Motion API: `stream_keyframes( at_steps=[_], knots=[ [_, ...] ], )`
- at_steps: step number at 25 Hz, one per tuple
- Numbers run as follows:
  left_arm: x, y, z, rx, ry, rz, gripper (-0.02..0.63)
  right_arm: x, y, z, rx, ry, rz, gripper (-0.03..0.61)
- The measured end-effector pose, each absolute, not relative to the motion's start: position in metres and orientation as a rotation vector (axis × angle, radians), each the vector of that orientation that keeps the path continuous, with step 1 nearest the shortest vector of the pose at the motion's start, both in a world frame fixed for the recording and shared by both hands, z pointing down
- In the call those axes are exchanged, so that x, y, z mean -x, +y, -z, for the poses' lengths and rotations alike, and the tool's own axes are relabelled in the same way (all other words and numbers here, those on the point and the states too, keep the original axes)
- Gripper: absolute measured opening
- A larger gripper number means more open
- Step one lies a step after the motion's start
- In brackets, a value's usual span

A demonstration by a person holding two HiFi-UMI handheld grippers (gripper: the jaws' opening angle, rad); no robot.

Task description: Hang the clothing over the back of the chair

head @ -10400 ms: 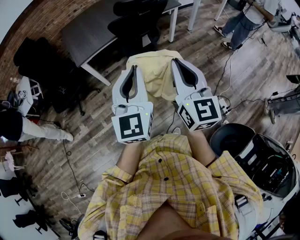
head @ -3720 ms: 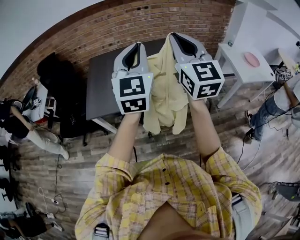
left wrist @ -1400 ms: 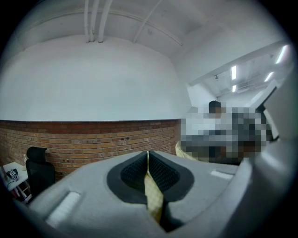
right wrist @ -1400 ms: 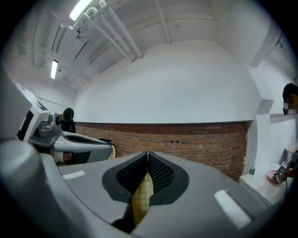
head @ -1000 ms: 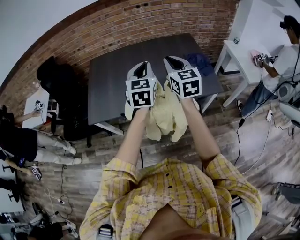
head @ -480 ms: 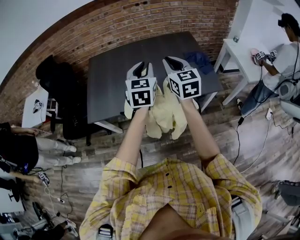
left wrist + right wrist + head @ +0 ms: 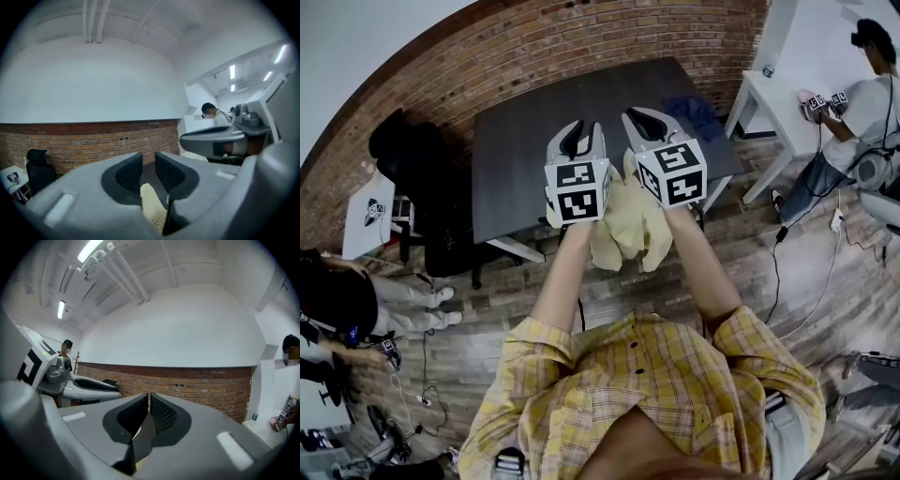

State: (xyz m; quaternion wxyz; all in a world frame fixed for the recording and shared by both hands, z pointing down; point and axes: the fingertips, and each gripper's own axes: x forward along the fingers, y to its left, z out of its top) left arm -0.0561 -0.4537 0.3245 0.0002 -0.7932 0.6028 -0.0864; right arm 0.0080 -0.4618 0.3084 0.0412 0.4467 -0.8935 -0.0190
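Biggest thing in the head view is the brick wall (image 7: 581,47) curving across the top, with wood plank floor (image 7: 487,309) below it. Next down is the dark table (image 7: 525,159), straight ahead of the person, whose plaid shirt (image 7: 637,384) fills the bottom of the shot. A white table (image 7: 778,94) sits off to the right, partly cut off by the edge. A black chair (image 7: 403,155) stands by the wall on the left, well apart from everything being handled.

The clothing (image 7: 628,230) is a pale yellow garment bunched up and hanging in the air between the 2 grippers, over the near edge of the dark table. Honestly you can't tell how it's folded, and its top is hidden behind the marker cubes.

The left gripper (image 7: 579,139) has its jaws close together with a narrow gap showing at the tips. Its own view shows a wad of yellow fabric caught low down between the pads, so it's holding the clothing. The right gripper (image 7: 643,118) has its jaws almost touching. Between them there's a dark fold and only a thin sliver of yellow, so it's clamped on the clothing too, though the fabric is hard to make out there.

Smallest bit is a blue cloth (image 7: 694,106) on the far right of the dark table.
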Motion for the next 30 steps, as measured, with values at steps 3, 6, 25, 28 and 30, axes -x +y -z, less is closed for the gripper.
stream_keyframes(
  at_steps=[3, 6, 25, 28, 30],
  knots=[
    [0.055, -0.442, -0.321, 2.488, 1.878, 0.257, 0.080, -0.008, -0.449, -0.306, -1.375, -2.746, 0.073, 0.009],
    [0.055, -0.430, -0.317, 2.486, 1.867, 0.241, 0.078, -0.008, -0.438, -0.304, -1.386, -2.744, 0.088, 0.000],
    [0.047, -0.346, -0.303, 2.488, 1.780, 0.132, 0.002, -0.020, -0.355, -0.298, -1.467, -2.766, 0.106, -0.001],
    [0.045, -0.334, -0.305, 2.497, 1.780, 0.118, 0.002, -0.025, -0.341, -0.297, -1.488, -2.772, 0.108, -0.002],
    [0.044, -0.327, -0.306, 2.500, 1.774, 0.116, 0.002, -0.026, -0.332, -0.297, -1.500, -2.776, 0.105, -0.002]
  ],
)
